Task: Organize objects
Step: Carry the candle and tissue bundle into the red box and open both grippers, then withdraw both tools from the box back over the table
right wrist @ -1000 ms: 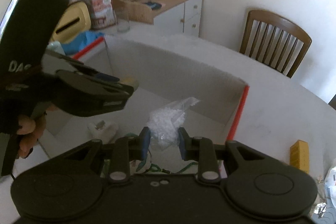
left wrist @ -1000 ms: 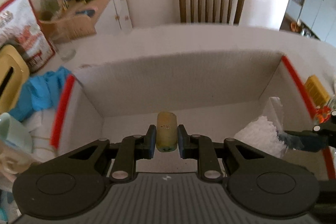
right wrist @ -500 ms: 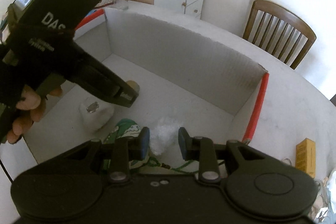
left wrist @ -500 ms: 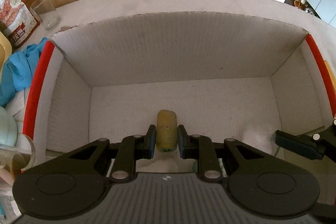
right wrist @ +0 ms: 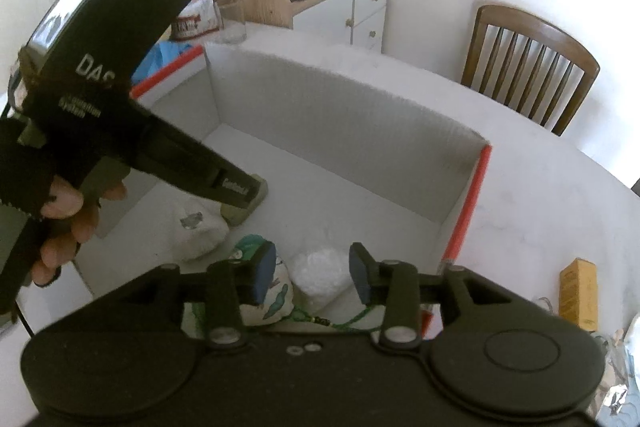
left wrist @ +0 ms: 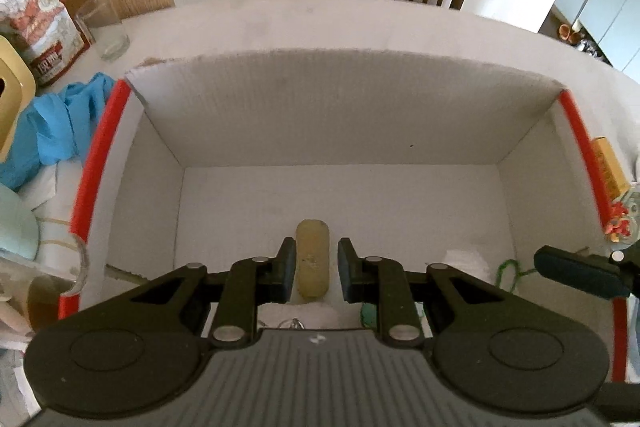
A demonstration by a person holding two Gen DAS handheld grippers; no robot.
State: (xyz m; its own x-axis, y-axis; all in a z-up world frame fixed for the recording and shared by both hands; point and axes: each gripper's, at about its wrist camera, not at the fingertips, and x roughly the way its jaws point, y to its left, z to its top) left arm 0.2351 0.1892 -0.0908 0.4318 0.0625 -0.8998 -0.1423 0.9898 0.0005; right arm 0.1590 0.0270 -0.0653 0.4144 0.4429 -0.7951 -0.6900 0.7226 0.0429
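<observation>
Left wrist view: the left gripper [left wrist: 312, 273] pinches a tan oblong piece [left wrist: 312, 259] low inside the white box [left wrist: 340, 115].
Right wrist view: the right gripper [right wrist: 312, 273] hovers with jaws opening above a white crinkled bag [right wrist: 320, 277]; no pad presses on it.
Risk: judged, an early release lets the tan piece tumble; the two tools could collide in the cramped box.
Box contents: crinkled bag, patterned pouch [right wrist: 276, 293], white bundle [right wrist: 200, 231], green cord [right wrist: 352, 321].

Tan oblong block [left wrist: 311, 259] over box [left wrist: 340, 115]; white bag [right wrist: 318, 277] inside.
</observation>
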